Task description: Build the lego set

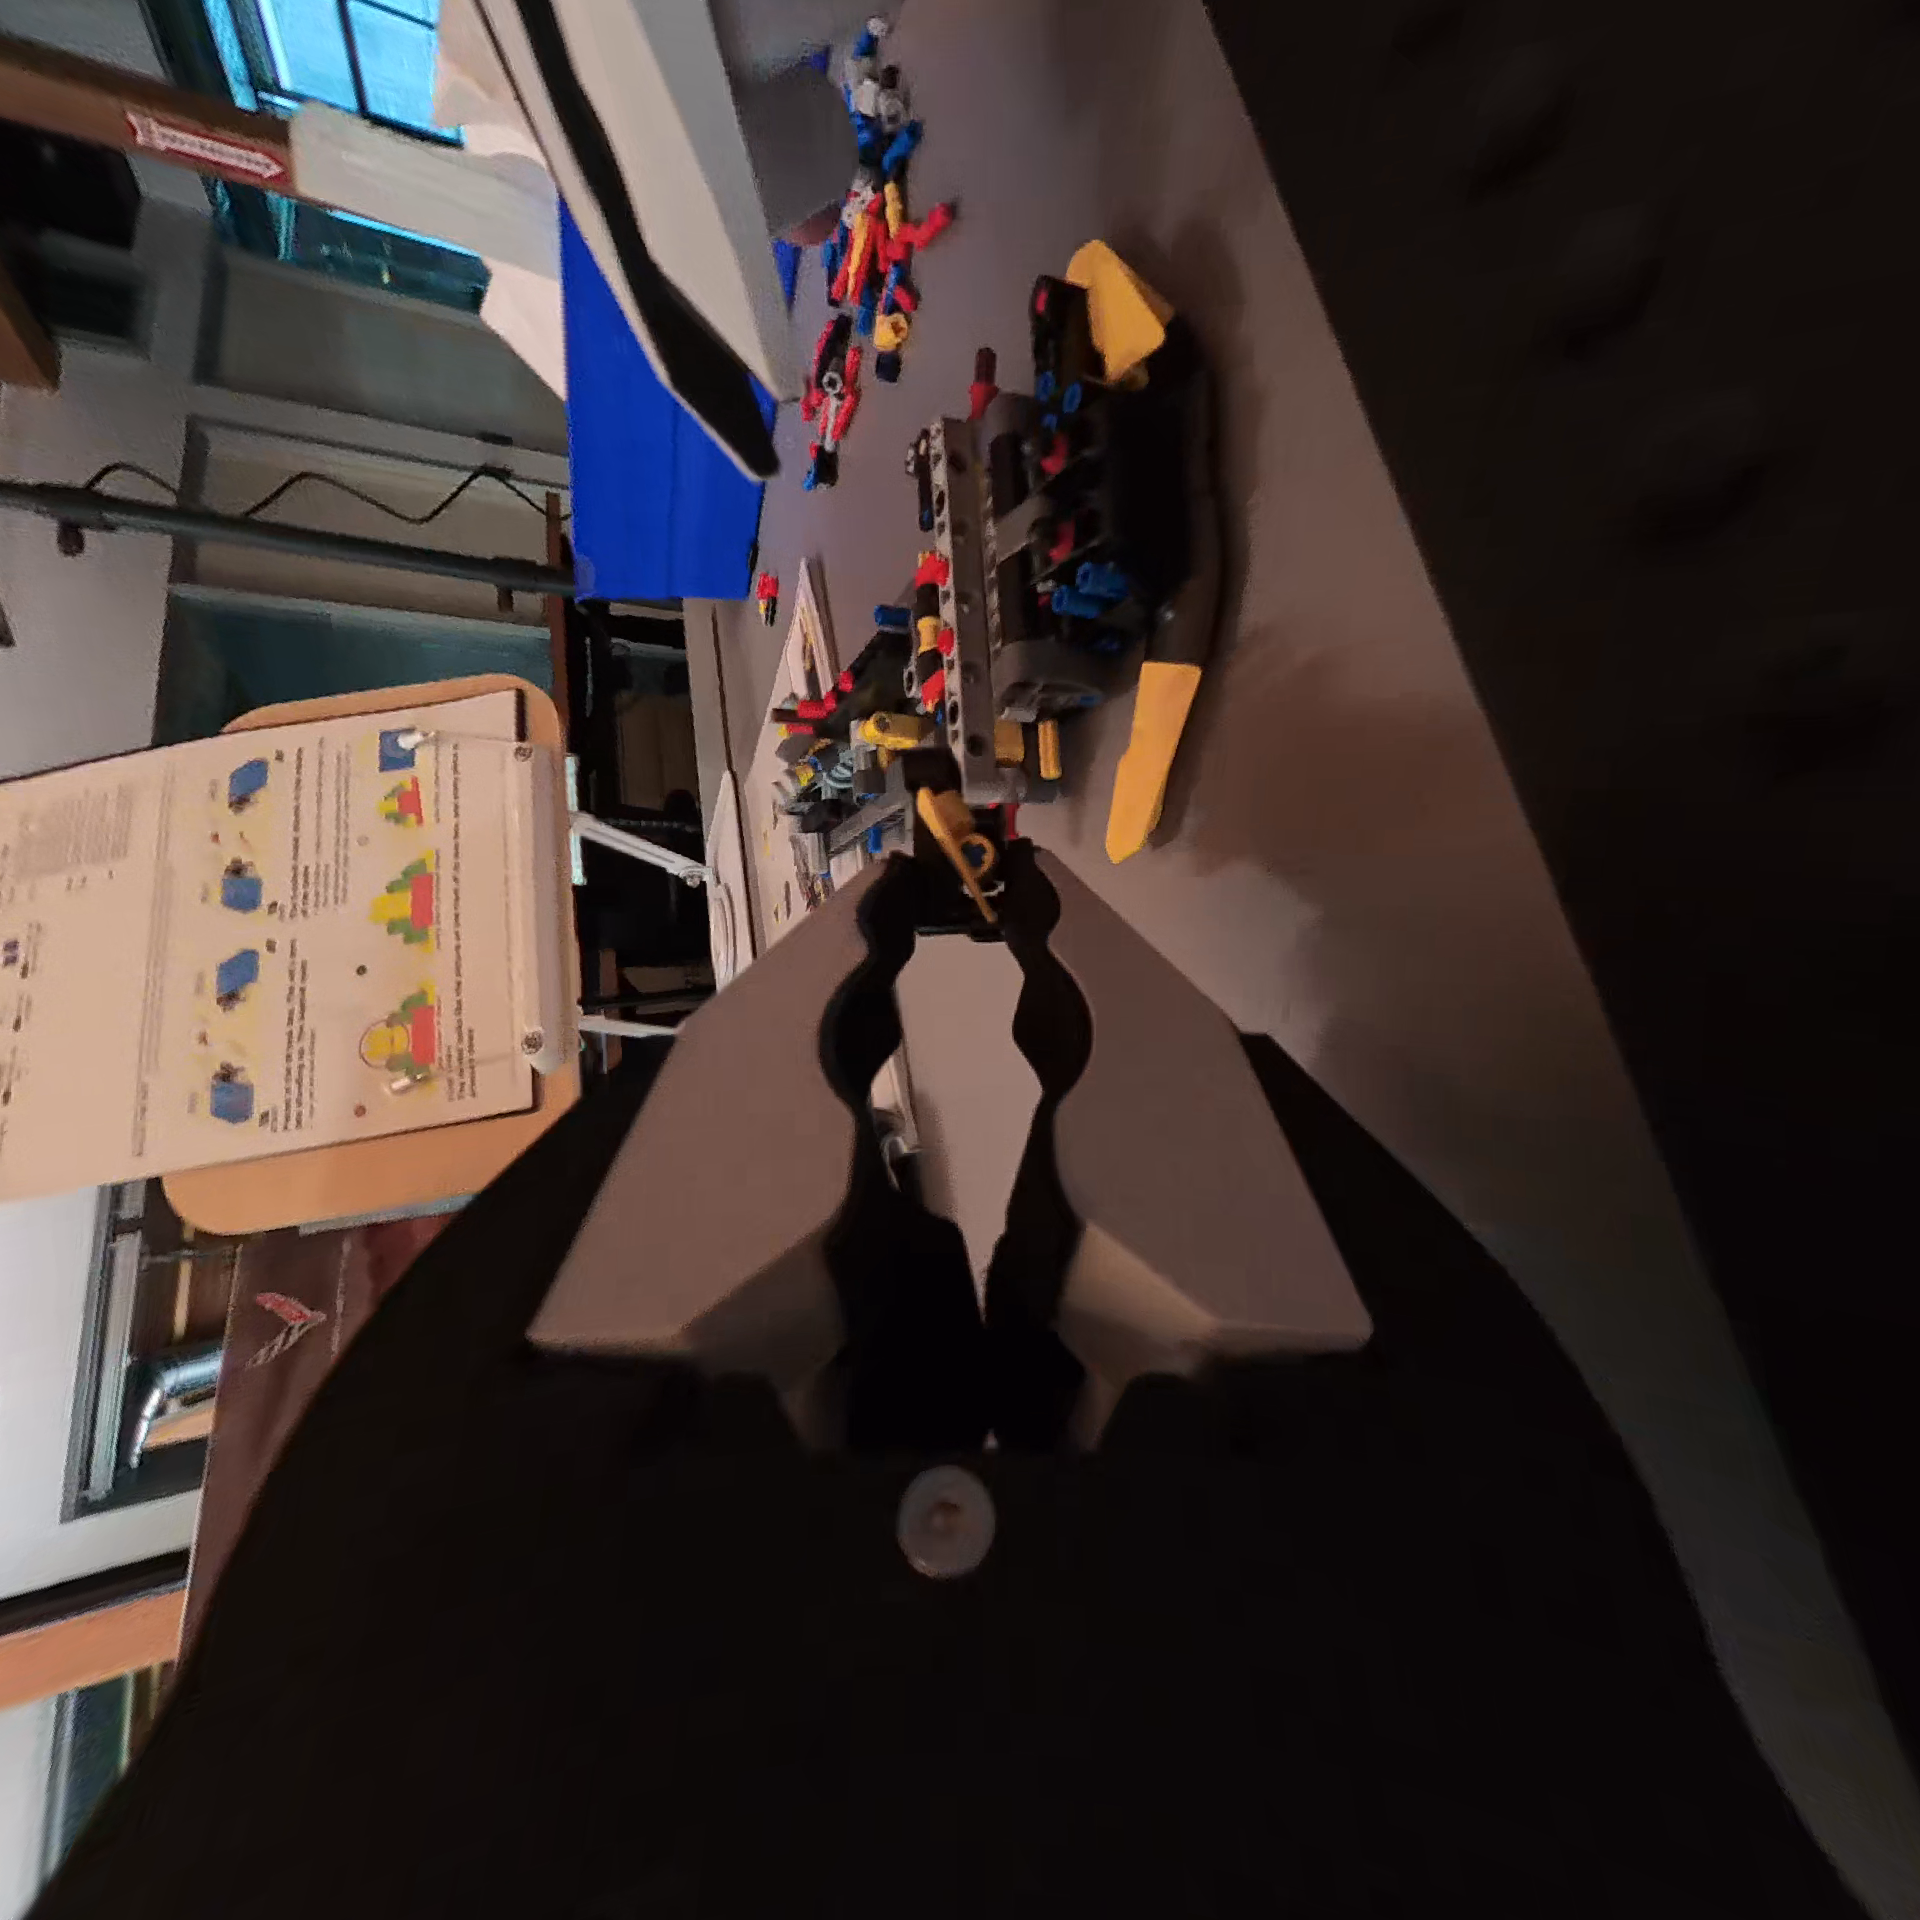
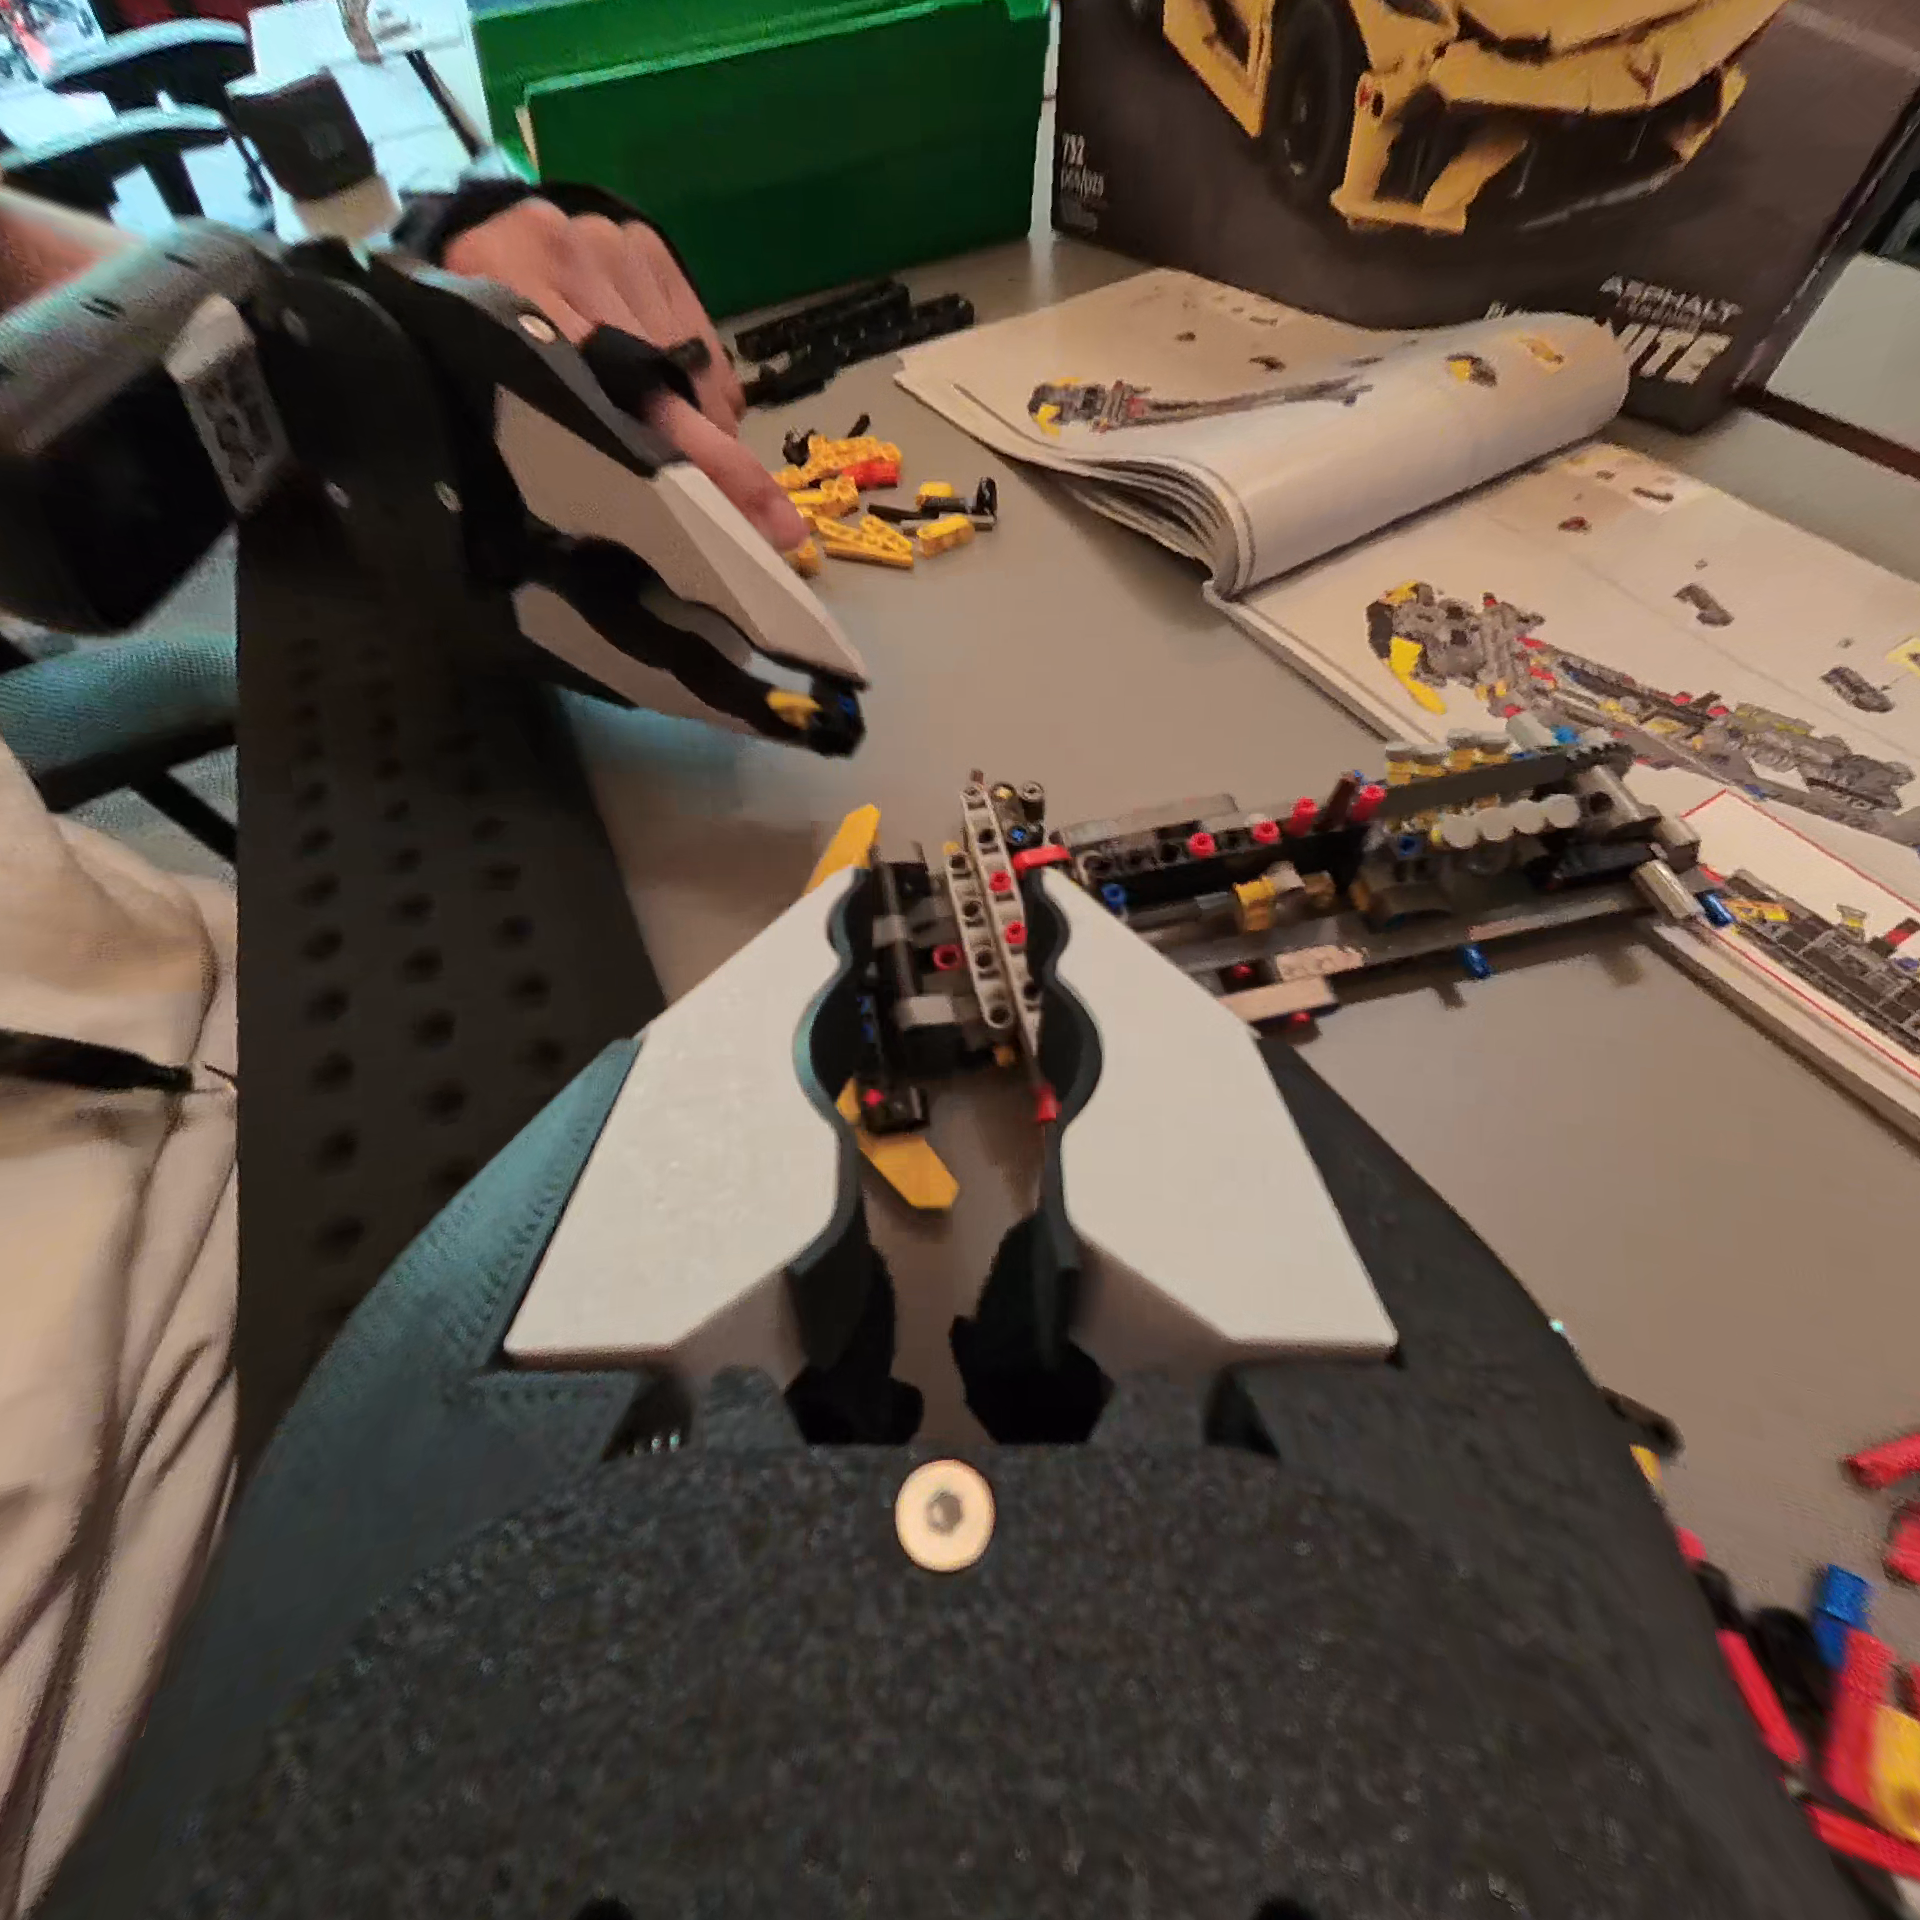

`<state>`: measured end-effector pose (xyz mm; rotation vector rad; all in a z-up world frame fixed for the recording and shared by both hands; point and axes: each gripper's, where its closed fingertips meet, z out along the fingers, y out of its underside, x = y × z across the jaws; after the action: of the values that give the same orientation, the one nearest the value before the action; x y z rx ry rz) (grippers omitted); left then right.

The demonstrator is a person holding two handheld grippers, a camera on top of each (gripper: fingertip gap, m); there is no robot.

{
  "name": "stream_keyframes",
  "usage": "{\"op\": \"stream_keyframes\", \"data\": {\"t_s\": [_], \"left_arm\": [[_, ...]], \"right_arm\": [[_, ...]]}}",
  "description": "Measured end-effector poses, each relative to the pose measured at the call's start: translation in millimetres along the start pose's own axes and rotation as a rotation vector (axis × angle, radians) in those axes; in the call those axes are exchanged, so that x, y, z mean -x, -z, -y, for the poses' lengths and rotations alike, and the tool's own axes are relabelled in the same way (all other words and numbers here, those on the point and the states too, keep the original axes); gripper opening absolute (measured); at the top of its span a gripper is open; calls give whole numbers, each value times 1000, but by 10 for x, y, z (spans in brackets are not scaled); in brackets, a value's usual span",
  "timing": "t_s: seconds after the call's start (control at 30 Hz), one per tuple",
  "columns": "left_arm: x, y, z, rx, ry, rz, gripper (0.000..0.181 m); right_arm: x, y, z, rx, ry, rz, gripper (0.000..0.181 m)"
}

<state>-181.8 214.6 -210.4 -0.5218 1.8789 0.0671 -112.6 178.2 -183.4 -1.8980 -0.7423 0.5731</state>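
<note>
The partly built lego chassis (image 2: 1351,862) lies on the grey table (image 2: 1558,1195), its far end on the open manual. Its near end, a grey beam (image 2: 987,935) with yellow panels, shows between my right gripper's (image 2: 951,883) fingers, which are open and hover just above it. In the left wrist view the chassis (image 1: 1049,540) is straight ahead, with the right gripper (image 1: 675,281) off to its side and not touching. My left gripper (image 1: 961,883) is shut on a small yellow piece with a blue pin (image 1: 961,842), held just short of the chassis. The left gripper also shows in the right wrist view (image 2: 821,712).
An open manual (image 2: 1299,468), the set's box (image 2: 1455,156) and a green bin (image 2: 779,135) stand at the back. Loose yellow parts (image 2: 873,499) and black beams (image 2: 852,332) lie behind the left gripper. Red and blue pins (image 2: 1860,1662) lie at the right. A person's hand (image 2: 623,301) holds the left gripper. Spacing between my two grippers at the tips: around 9 cm.
</note>
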Motion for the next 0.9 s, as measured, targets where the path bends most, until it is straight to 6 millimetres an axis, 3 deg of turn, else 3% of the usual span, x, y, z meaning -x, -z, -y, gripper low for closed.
{"op": "stream_keyframes", "data": {"t_s": [0.1,0.2,0.43,0.6,0.73,0.9], "left_arm": [[-4,-70,35,-23,-39,1,15],[62,-91,109,-38,-57,38,15],[239,-82,268,-33,-279,257,14],[293,-45,301,-49,-326,322,14],[232,-59,322,-59,-338,310,14],[151,-80,308,-74,-254,234,15]], "right_arm": [[-17,-33,36,-40,30,-65,26],[2,14,206,-154,53,-72,22],[303,-238,46,15,127,71,26],[306,-337,100,30,47,110,26],[358,-339,118,7,21,159,15],[349,-373,45,48,13,156,15]]}}
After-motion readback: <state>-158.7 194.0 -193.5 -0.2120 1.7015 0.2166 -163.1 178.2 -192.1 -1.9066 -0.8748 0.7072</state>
